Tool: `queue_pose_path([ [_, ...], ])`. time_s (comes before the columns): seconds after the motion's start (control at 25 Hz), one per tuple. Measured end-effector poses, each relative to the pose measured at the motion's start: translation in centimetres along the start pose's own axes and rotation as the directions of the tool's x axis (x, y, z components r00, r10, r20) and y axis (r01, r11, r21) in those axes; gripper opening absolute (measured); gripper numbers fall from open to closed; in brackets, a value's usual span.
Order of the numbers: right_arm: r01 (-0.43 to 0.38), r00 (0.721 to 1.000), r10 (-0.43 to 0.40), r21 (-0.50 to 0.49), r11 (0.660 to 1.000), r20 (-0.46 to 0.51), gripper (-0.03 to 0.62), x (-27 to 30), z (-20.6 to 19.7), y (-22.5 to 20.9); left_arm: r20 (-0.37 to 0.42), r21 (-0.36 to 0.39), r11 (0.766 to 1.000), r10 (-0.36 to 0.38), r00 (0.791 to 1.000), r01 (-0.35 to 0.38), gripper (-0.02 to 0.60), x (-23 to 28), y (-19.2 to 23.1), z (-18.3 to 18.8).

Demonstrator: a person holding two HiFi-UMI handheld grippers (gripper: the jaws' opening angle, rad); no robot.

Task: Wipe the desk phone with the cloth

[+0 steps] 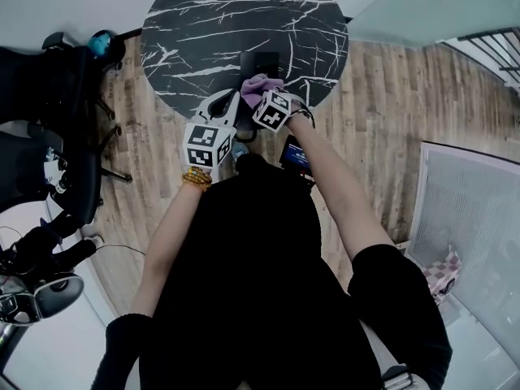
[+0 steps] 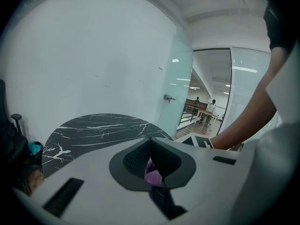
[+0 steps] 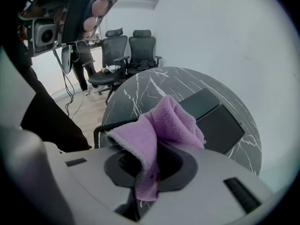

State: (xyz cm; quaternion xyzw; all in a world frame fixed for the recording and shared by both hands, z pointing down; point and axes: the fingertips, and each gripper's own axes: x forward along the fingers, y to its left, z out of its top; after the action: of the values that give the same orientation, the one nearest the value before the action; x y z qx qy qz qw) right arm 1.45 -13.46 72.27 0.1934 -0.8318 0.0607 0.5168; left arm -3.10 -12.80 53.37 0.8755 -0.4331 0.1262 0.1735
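The black desk phone [image 1: 258, 62] sits on the near part of the round black marble table [image 1: 195, 31]. In the right gripper view it lies just beyond the jaws as the phone [image 3: 213, 118], with its coiled cord [image 3: 112, 124] running off to the left. My right gripper [image 3: 154, 158] is shut on the purple cloth [image 3: 161, 125], which bunches up over the jaws; the cloth [image 1: 260, 88] hangs above the phone's near edge. My left gripper [image 2: 150, 146] is beside it, jaws together, with only a purple sliver low in the slit. I cannot tell whether that sliver is pinched.
Black office chairs [image 3: 126, 48] stand left of the table; one chair [image 1: 49, 96] is close to its edge. A person's arm [image 2: 253, 111] crosses the right of the left gripper view. A glass partition and door [image 2: 180, 93] lie beyond the table. The floor is wood.
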Motion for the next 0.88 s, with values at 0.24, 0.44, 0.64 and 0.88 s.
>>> queue_pose_path([
  [0.24,-0.071,0.997,0.072,0.017,0.997,-0.011,0.058,0.1,-0.4,0.8,-0.005,0.003,1.000,0.000,1.000,0.000,0.014,0.2,-0.1,-0.2],
  [0.44,-0.131,0.991,0.131,0.023,0.991,0.004,0.058,0.4,-0.5,1.6,-0.006,0.004,1.000,0.005,1.000,-0.005,0.014,0.1,-0.1,-0.2],
  [0.64,-0.178,0.984,0.178,0.024,0.984,0.006,0.058,0.2,-1.0,2.0,-0.005,0.009,1.000,0.005,1.000,-0.005,0.015,0.2,-0.3,-0.2],
  [0.88,-0.221,0.975,0.221,0.030,0.975,-0.013,0.058,0.1,-1.3,2.7,-0.015,0.015,1.000,0.005,1.000,-0.005,0.014,0.2,-0.3,-0.6],
])
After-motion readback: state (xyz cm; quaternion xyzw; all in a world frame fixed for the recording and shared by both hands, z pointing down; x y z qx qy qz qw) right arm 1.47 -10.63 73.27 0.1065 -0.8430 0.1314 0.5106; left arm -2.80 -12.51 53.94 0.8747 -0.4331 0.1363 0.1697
